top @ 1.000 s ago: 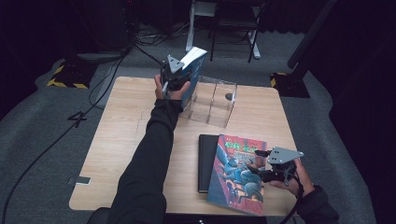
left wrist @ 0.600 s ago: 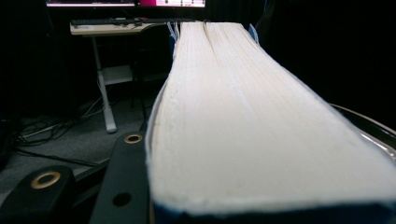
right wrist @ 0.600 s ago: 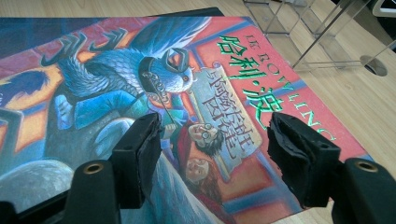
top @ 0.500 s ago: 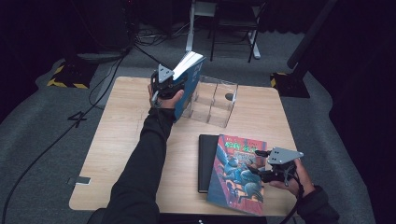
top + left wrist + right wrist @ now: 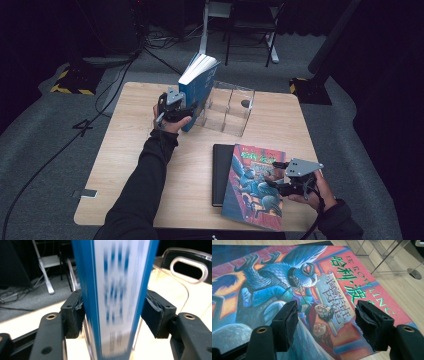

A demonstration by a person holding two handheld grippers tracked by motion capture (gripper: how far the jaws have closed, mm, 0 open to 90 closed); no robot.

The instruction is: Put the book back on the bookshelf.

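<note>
Lowering blue book [image 5: 198,85] on end at the left end of the clear acrylic rack [image 5: 227,107], spine facing the left gripper [image 5: 192,107], top leaning away toward the far side of the table [image 5: 125,165]. Gripping low across the spine edge, probably so the bottom edge can meet the rack first and the pages stay shut. Jaws just now opening, with the book between them. In the left gripper view, pads [image 5: 75,310] sitting right against both covers of the book [image 5: 115,290], the far one seeming to part from it, so reading as letting go rather than clamping. Not managing to tell whether the foot of the book is already inside the first slot or just beside the rack wall, since the clear panels are confusing the edge. Meanwhile, parking the right gripper [image 5: 274,181] at the near right corner over the red illustrated book [image 5: 255,190], itself lying flat and overlapping a black book [image 5: 220,175]. Jaws standing apart, nothing between them but the cover below [image 5: 287,277]. Likely waiting there to take this book next for the rack. Judging the risk now as the tilted blue book toppling once freed.
</note>
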